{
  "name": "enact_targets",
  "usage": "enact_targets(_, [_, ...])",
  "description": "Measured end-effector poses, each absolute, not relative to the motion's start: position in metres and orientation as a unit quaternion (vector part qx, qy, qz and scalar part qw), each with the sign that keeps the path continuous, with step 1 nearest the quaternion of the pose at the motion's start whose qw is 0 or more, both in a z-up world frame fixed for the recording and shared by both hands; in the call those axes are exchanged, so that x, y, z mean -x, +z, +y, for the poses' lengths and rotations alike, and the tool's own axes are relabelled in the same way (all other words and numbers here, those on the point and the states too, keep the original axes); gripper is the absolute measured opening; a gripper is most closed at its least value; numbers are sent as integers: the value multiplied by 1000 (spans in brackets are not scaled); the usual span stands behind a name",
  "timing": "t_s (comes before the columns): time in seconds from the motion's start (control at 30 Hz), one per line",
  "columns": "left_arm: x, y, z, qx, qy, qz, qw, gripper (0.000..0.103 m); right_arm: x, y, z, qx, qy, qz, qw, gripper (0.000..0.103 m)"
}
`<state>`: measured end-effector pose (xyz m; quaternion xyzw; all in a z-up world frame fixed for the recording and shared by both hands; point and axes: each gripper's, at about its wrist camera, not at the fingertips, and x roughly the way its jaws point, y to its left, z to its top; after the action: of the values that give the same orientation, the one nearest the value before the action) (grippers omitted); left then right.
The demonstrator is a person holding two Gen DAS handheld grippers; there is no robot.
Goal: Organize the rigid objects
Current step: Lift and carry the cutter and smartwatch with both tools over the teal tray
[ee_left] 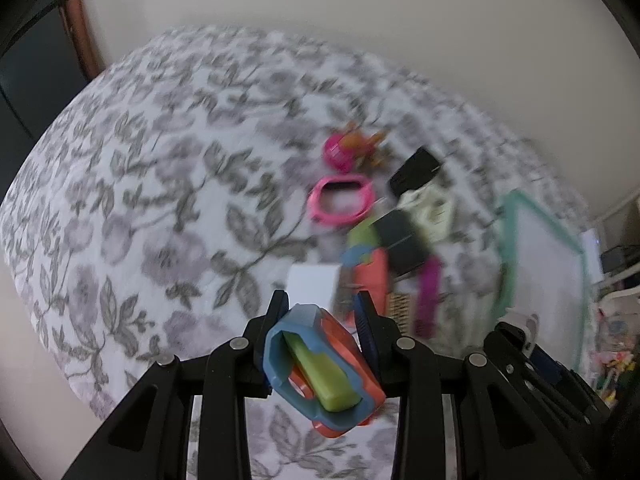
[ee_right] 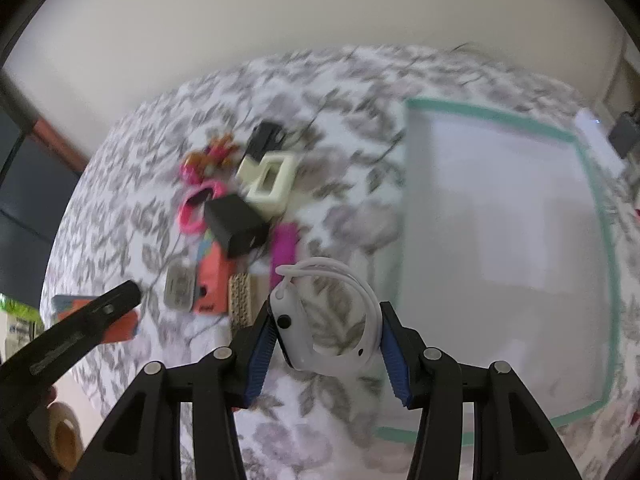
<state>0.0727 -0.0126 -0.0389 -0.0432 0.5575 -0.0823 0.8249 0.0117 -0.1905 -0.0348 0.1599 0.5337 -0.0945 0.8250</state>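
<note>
While both hands already carry something, most of the sorting looks undone: a loose cluster of small things lies on the flower-patterned cloth [ee_left: 140,200], which covers what may be a bed or a tabletop, I cannot tell which. To the right of it, the white mat with a green border [ee_right: 500,220], apparently the place for sorted pieces, shows nothing on it.

In the left wrist view, the left gripper [ee_left: 324,316] has its jaws closed to a narrow gap on a blue, orange and green case [ee_left: 320,364]. The case sits tilted between the pads and juts toward the camera, clear of the cloth.

In the right wrist view, the right gripper [ee_right: 328,320] has its jaws somewhat wider, closed on a white smartwatch [ee_right: 320,320]. The watch body presses against the left pad, the looped strap meets the right one, and the watch hangs above the cloth, just left of the mat's near edge.

Left in the cluster are a pink ring-shaped frame [ee_left: 340,200], a pink round toy [ee_left: 340,152], a black box [ee_right: 236,224], a cream square frame [ee_right: 272,184], an orange case [ee_right: 212,284], a magenta strip [ee_right: 284,252] and a woven strap [ee_right: 240,300]. Blur hides finer detail. By my judgement, the task is at an early stage, with two pieces lifted and none placed.
</note>
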Motion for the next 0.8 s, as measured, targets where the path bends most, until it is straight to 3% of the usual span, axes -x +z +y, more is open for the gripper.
enact_targets(0.47, [-52,42,-99,-14,-185,490,852,35,13,1,-275,-161,-227,473,836,52])
enact_targets(0.8, [-52,31,-189,-55,-223,490,841,35,32,-8,-328,-159,-310,461,816,52])
